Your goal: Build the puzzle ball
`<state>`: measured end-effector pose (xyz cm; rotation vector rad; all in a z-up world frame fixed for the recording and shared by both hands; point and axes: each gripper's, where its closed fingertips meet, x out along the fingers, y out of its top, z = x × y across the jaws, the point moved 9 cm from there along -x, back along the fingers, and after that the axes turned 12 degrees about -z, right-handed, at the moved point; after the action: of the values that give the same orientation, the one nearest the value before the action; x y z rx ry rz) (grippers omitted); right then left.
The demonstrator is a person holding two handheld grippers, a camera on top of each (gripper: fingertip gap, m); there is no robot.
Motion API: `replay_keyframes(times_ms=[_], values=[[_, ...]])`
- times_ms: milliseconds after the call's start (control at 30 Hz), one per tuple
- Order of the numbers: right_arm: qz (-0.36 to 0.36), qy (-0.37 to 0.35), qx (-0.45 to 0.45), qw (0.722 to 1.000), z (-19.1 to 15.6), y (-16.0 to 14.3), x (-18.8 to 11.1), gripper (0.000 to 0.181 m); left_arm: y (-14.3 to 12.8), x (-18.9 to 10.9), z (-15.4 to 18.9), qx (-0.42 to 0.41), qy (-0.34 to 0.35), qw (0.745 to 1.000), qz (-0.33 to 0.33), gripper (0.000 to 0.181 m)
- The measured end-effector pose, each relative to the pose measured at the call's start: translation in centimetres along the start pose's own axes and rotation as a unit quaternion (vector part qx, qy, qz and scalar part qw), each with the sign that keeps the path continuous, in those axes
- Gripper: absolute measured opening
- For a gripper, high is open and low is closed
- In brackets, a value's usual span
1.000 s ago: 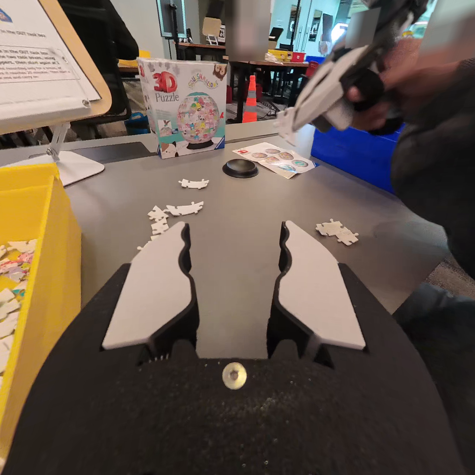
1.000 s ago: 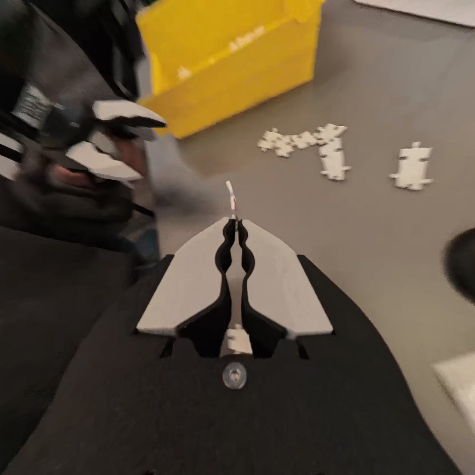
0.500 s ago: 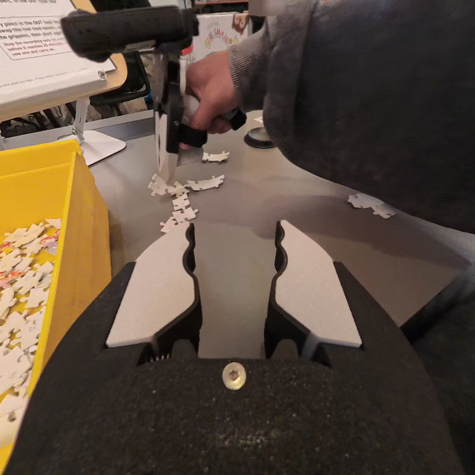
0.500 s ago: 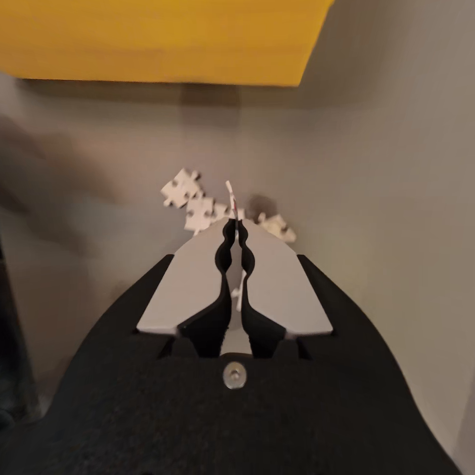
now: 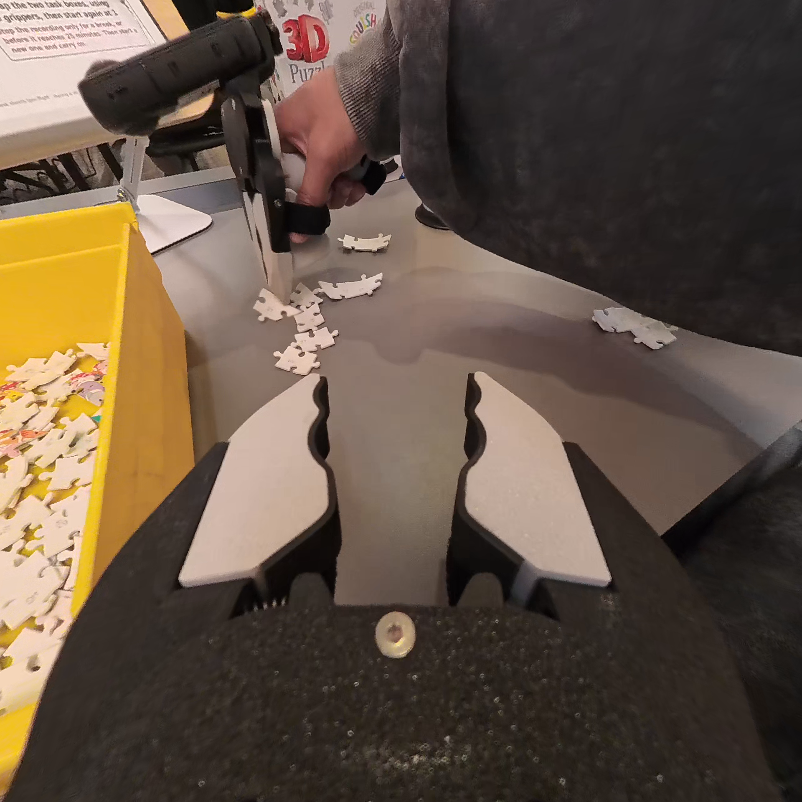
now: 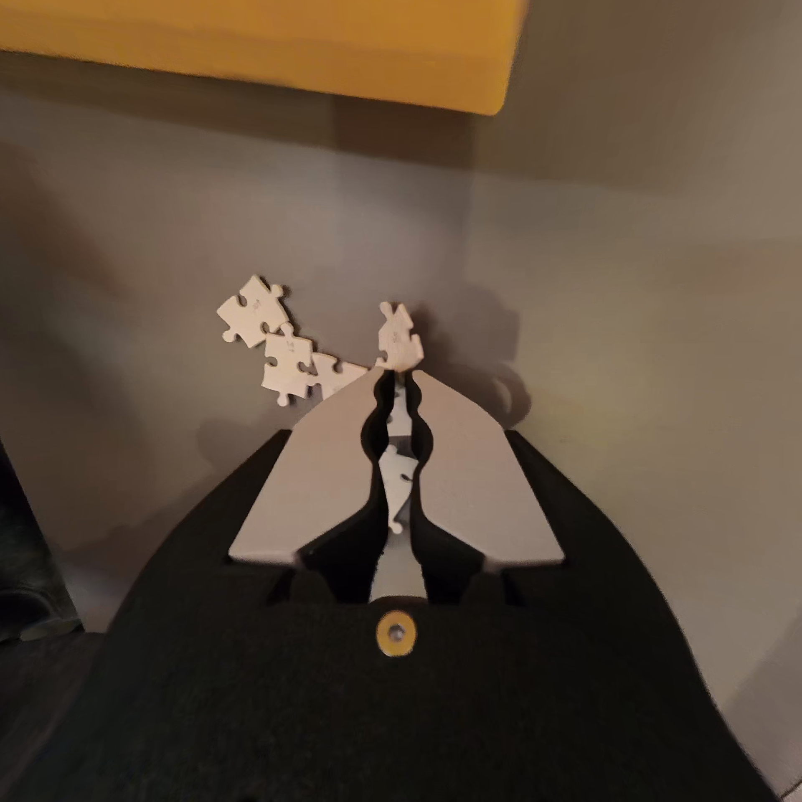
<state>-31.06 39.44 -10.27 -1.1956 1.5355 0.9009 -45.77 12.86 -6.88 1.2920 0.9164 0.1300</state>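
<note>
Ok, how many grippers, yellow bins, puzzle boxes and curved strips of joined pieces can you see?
Black-and-white two-finger grippers: 2, left gripper and right gripper
Yellow plastic bin: 1
Printed cardboard puzzle box: 1
Curved white strips of joined puzzle pieces: 2
Total: 6

printed sheet (image 5: pixel 65 30): text on stand | puzzle box (image 5: pixel 312 47): lettering on front | puzzle pieces (image 6: pixel 277 343): small marks on backs, illegible

It looks like a workroom for recording tasks: an instruction sheet (image 5: pixel 65 47) on a stand (image 5: pixel 165 221) sits beyond a yellow bin (image 5: pixel 130 347) on a grey surface (image 5: pixel 477 347).
</note>
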Motion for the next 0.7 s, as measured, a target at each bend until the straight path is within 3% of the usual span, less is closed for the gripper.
replay_keyframes(times_ms=[167, 267, 400, 500, 600, 700], values=[[0.012, 0.002, -0.006, 1.000, -0.1, -0.5, -0.9, 0.014, 0.2, -0.4, 0.1, -0.015, -0.020, 1.000, 0.011, 0.059], [0.064, -0.023, -0.003, 0.998, -1.5, -1.9, -4.8, 0.013, 0.3, -0.6, 0.1, -0.017, -0.029, 0.999, 0.023, 0.063], [0.179, -0.100, -0.006, 0.979, -8.0, -6.7, -12.6, 0.013, 0.5, -1.2, 0.2, -0.005, -0.038, 0.998, 0.041, 0.067], [0.266, -0.161, 0.012, 0.950, -15.0, -12.8, -15.1, 0.021, 0.6, -1.5, 0.3, -0.007, -0.056, 0.997, 0.053, 0.065], [0.312, -0.223, 0.066, 0.921, -20.9, -19.3, -12.5, 0.028, 0.7, -1.7, 0.2, -0.018, -0.057, 0.997, 0.056, 0.066], [0.313, -0.246, 0.149, 0.905, -25.0, -25.0, -6.1, 0.036, 0.8, -1.8, 0.1, -0.022, -0.054, 0.997, 0.057, 0.065]])
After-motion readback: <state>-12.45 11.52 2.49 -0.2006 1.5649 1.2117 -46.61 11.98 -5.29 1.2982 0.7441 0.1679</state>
